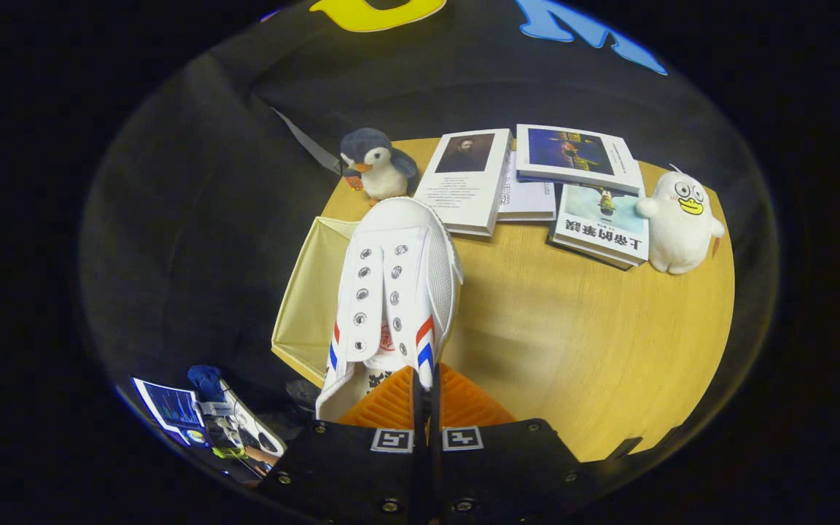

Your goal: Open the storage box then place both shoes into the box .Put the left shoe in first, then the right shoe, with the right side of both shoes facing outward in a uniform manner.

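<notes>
A white shoe [398, 284] with red and blue stripes on its sides hangs toe-forward straight ahead of my gripper [426, 394], lifted above the wooden table [573, 343]. Both fingers are closed tight on the shoe's heel-side collar, with almost no gap between them. The open storage box [310, 292], pale yellow inside, sits at the table's left edge, directly left of and partly under the shoe. The shoe hides part of the box's right wall.
Beyond the shoe stand a penguin plush [378, 164], several books [467, 179] and a white duck plush [682, 222] along the table's far side. A laptop screen [172, 408] and a blue-gloved hand [206, 380] are low on the left.
</notes>
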{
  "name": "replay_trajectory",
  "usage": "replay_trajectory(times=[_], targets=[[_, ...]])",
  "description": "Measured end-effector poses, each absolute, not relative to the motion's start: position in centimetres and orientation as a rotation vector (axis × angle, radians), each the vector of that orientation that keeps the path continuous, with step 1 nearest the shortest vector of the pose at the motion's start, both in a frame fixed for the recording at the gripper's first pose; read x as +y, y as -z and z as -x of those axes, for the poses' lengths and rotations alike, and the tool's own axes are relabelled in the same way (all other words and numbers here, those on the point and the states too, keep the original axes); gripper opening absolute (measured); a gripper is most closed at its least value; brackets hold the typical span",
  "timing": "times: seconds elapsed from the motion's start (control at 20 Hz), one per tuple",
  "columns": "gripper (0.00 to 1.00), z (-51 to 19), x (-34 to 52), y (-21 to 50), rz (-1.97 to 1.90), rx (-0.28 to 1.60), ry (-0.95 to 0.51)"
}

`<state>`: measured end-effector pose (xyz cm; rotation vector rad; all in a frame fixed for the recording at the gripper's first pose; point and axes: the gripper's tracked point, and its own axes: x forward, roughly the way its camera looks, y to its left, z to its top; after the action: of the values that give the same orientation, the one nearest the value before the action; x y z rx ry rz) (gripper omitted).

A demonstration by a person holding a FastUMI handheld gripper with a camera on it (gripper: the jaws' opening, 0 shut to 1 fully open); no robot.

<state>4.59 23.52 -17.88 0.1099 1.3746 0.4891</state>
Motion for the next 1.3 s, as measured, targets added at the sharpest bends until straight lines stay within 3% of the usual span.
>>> replay_trajectory(times=[1.3], targets=[[0.01, -5.6, 37.4, 21.0, 0.097, 1.424, -0.682]])
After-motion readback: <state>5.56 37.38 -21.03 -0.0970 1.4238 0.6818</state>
